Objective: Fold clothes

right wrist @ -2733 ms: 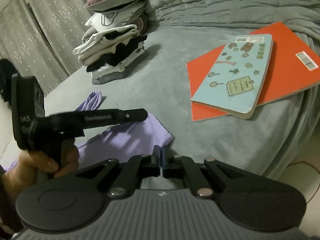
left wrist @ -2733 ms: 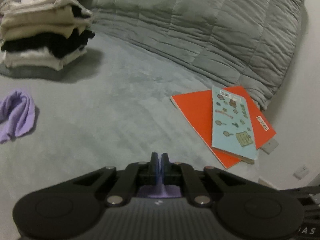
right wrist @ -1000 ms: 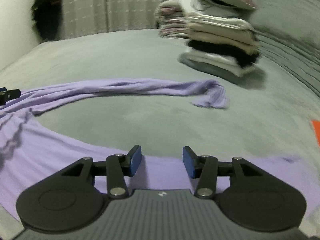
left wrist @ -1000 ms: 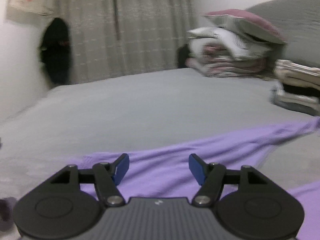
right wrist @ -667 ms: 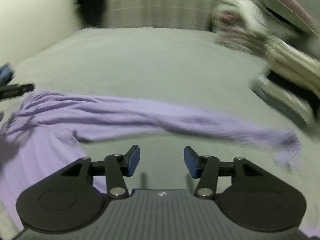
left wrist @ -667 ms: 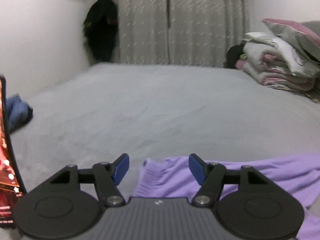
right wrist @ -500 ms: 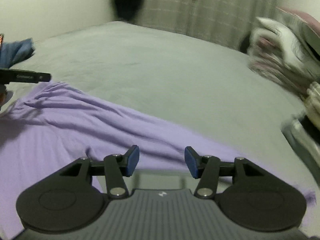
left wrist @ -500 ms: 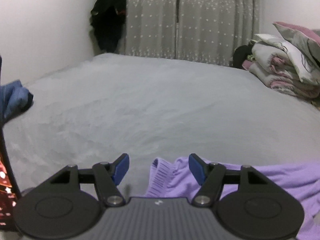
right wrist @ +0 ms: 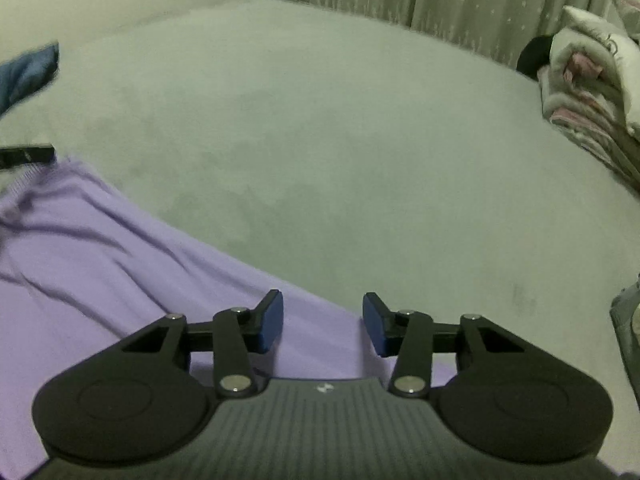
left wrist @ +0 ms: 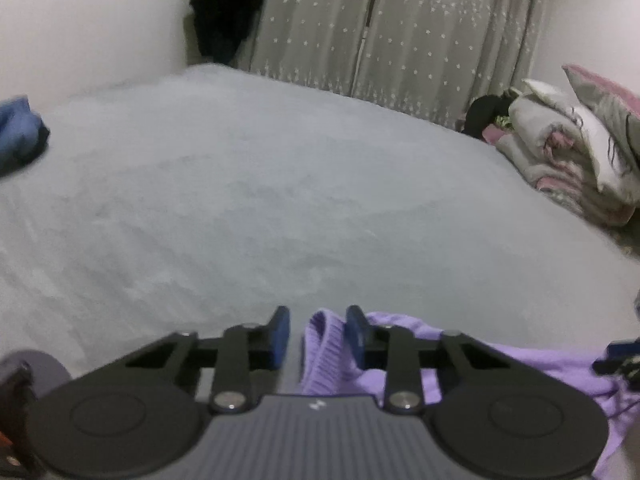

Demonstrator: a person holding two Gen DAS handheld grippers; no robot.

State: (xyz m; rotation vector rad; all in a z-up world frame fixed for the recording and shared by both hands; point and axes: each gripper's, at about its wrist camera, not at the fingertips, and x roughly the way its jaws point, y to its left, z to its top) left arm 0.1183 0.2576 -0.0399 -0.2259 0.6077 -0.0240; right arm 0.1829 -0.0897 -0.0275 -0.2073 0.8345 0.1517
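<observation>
Straddling ribbed hem of one purple garment (left wrist: 326,344): left gripper (left wrist: 318,330), jaws apart | right gripper (right wrist: 323,322) spread wide over the cloth | garment flat on one grey bed (left wrist: 248,208) | one folded bedding pile (left wrist: 576,160) far right

surface: grey bed (left wrist: 256,200) | on it: purple garment (right wrist: 80,264), blue cloth (left wrist: 18,136), folded bedding pile (left wrist: 568,160)
</observation>
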